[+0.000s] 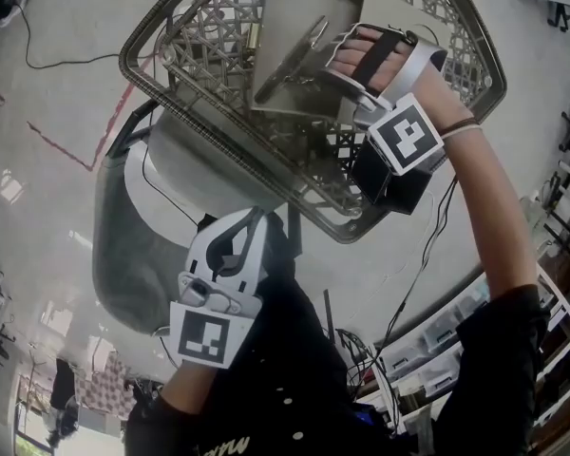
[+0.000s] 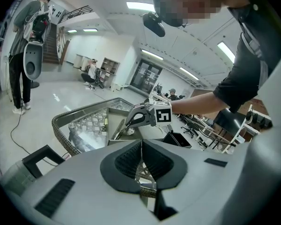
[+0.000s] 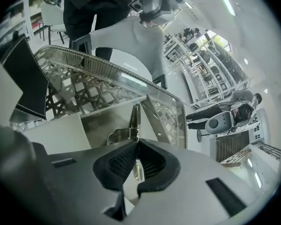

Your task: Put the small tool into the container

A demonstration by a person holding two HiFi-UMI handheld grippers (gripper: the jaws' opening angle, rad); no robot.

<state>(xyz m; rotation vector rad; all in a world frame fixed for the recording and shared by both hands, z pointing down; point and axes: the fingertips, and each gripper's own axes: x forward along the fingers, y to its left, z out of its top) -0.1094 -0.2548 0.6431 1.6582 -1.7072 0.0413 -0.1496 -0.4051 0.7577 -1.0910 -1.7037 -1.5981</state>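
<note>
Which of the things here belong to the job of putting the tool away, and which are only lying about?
In the job:
- tool, held in the shut right gripper
- metal tray
- basket holding the tray

Lying about:
- left gripper, shut and empty
- gray chair
- shelves

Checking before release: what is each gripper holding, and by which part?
The right gripper is shut on the metal tool, gripping its near end. The left gripper holds nothing, jaws together.
</note>
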